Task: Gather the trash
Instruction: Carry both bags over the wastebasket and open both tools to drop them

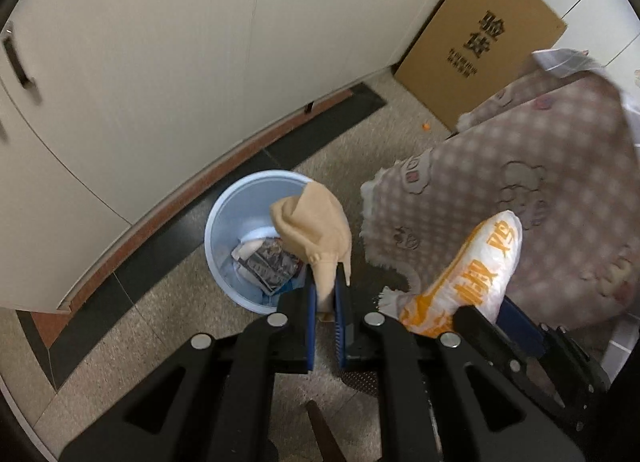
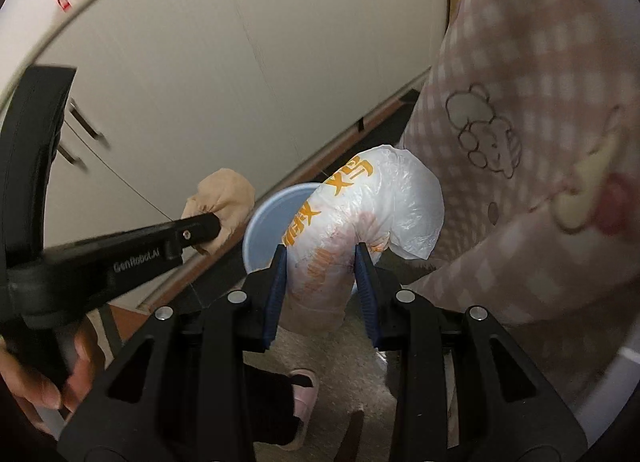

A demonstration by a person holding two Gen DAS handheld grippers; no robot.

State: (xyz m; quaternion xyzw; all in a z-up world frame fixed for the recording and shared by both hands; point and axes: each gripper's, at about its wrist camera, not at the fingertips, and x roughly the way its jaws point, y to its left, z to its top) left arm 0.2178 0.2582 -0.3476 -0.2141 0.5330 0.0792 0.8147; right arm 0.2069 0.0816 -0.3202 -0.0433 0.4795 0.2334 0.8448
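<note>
My left gripper (image 1: 326,278) is shut on a tan crumpled wad (image 1: 316,230) and holds it above the near right rim of a light blue trash bin (image 1: 224,222) on the floor. The bin holds wrappers and paper. My right gripper (image 2: 320,252) is shut on a white plastic bag with orange print (image 2: 360,214), held in the air to the right of the bin (image 2: 268,218). The bag (image 1: 472,266) and right gripper also show at the right of the left wrist view. The left gripper with its wad (image 2: 220,198) shows at the left of the right wrist view.
White cabinets (image 1: 160,62) stand behind the bin. A cardboard box (image 1: 480,42) leans at the back right. A pink checked cloth (image 1: 540,182) hangs over a table edge at the right. A slippered foot (image 2: 304,390) stands on the speckled floor below.
</note>
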